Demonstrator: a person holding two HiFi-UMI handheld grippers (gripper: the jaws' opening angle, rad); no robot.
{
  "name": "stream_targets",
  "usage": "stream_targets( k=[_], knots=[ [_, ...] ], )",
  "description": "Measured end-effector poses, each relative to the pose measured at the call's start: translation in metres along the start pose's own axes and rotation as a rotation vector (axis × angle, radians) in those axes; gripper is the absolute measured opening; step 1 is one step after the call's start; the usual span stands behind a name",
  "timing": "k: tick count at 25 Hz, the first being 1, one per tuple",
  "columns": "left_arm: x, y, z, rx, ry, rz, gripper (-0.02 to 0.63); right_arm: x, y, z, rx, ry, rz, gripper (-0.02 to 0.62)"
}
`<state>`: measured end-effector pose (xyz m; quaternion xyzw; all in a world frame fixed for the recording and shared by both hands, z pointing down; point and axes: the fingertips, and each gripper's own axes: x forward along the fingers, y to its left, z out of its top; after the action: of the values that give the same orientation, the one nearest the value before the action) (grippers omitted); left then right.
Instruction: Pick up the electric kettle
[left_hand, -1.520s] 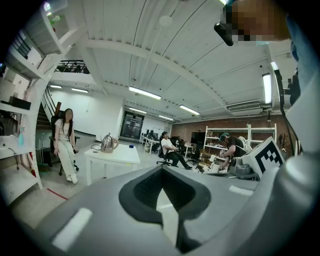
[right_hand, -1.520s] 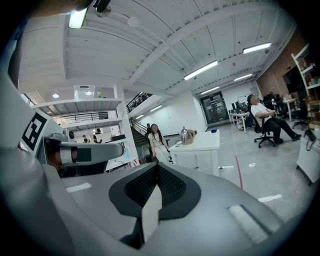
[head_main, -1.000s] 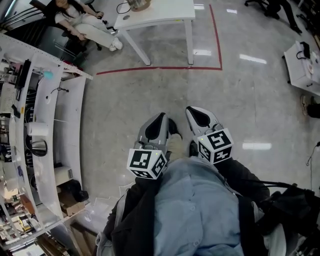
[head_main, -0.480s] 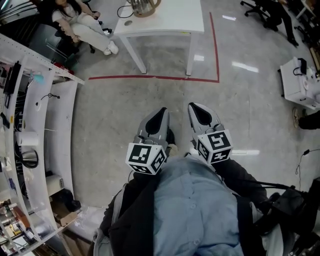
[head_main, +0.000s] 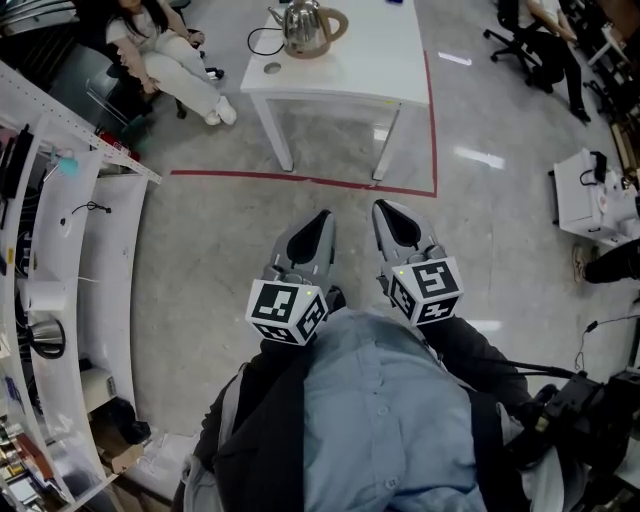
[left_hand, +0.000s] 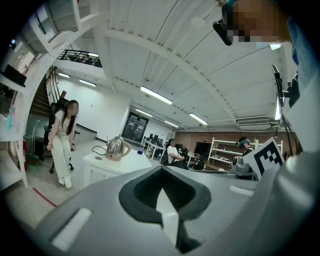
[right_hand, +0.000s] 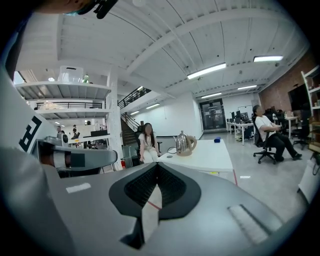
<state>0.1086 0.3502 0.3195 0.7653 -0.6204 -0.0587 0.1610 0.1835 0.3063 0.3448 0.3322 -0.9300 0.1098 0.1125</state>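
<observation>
A steel electric kettle (head_main: 305, 28) with a tan handle stands on the far left part of a white table (head_main: 350, 75), several steps ahead of me. It also shows in the left gripper view, kettle (left_hand: 117, 148), and in the right gripper view, kettle (right_hand: 185, 143). My left gripper (head_main: 318, 222) and right gripper (head_main: 388, 212) are held side by side close to my body, pointing toward the table and far short of it. On both, the jaws meet with nothing between them, seen too at the left gripper (left_hand: 162, 171) and the right gripper (right_hand: 157, 167).
A red tape line (head_main: 300, 180) on the floor frames the table. A person sits on a chair (head_main: 165, 45) left of the table. White shelving (head_main: 90, 250) runs along the left. A white cart (head_main: 592, 195) and office chairs (head_main: 540, 45) are at the right.
The view has moved forward toward the table. The kettle, barely visible at the top edge before, is now fully in view. Both grippers stay shut in the same pose.
</observation>
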Motion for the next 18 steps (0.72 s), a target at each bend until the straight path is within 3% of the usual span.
stream_targets(
  k=[18],
  knots=[
    [0.067,0.069,0.005,-0.032,0.080,-0.004,0.002,0.087,-0.030,0.004,0.039,0.061,-0.018,0.025]
  ],
)
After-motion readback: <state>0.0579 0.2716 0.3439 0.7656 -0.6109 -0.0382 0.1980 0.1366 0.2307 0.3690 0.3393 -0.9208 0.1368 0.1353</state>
